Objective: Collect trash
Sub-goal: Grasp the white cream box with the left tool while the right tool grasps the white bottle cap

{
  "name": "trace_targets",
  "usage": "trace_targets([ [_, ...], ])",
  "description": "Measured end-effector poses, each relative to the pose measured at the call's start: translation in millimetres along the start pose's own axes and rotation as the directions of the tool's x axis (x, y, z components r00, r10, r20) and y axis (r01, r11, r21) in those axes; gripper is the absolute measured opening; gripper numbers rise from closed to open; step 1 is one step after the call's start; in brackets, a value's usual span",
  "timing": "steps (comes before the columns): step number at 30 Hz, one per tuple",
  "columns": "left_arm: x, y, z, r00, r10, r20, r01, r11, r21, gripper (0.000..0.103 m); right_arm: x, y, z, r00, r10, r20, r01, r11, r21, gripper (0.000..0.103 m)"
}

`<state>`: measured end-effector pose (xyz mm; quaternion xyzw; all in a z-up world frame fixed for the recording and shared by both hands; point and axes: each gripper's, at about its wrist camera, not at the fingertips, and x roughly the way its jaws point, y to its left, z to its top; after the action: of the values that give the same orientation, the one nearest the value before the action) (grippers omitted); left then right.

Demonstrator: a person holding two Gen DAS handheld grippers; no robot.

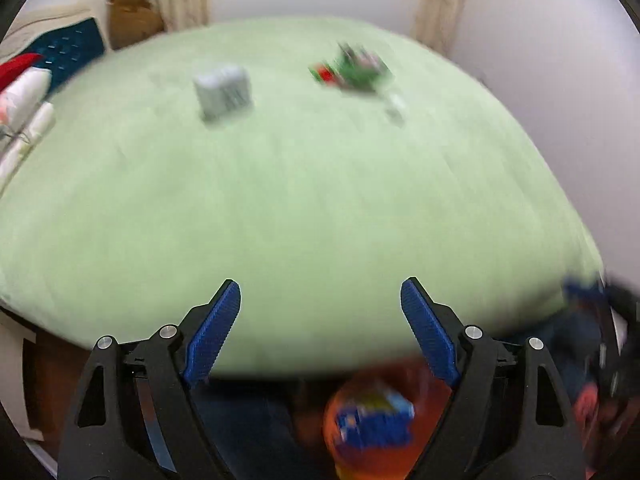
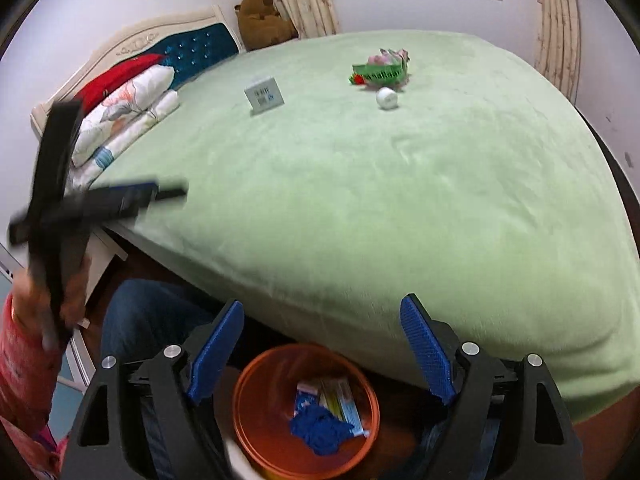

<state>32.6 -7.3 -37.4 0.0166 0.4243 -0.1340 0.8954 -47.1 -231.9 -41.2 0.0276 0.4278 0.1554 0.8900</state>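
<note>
Gaping wide — both hand-held grippers (image 1: 320, 292) (image 2: 322, 308) hold nothing.

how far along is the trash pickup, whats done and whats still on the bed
Done: the round orange plastic bin by the bed already holds blue and pale wrappers. In hand: nothing; the left gripper and right gripper are both open and empty above the bin. Left on the green bedspread: a small grey-white box, a crumpled green snack bag and a white paper ball.
</note>
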Motion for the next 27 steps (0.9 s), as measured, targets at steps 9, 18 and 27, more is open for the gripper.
trace_targets([
  [9,99.5,71.8,145.7,0.994,0.072,0.079,-0.052,0.973,-0.225,0.087,25.0,10.6,14.5,1.0,0.018,-0.022,-0.018,1.0,-0.019,0.081],
  [18,193.7,117.9,214.1,0.989,0.15,0.01,-0.136,0.921,-0.364,0.087,48.8,-0.7,35.5,0.999,0.018,-0.044,-0.018,1.0,0.0,0.081],
  [27,192.6,120.7,207.0,0.986,0.168,0.012,-0.154,0.929,-0.338,0.067,66.4,-16.7,76.8,1.0,0.02,-0.016,-0.02,1.0,0.013,0.081],
])
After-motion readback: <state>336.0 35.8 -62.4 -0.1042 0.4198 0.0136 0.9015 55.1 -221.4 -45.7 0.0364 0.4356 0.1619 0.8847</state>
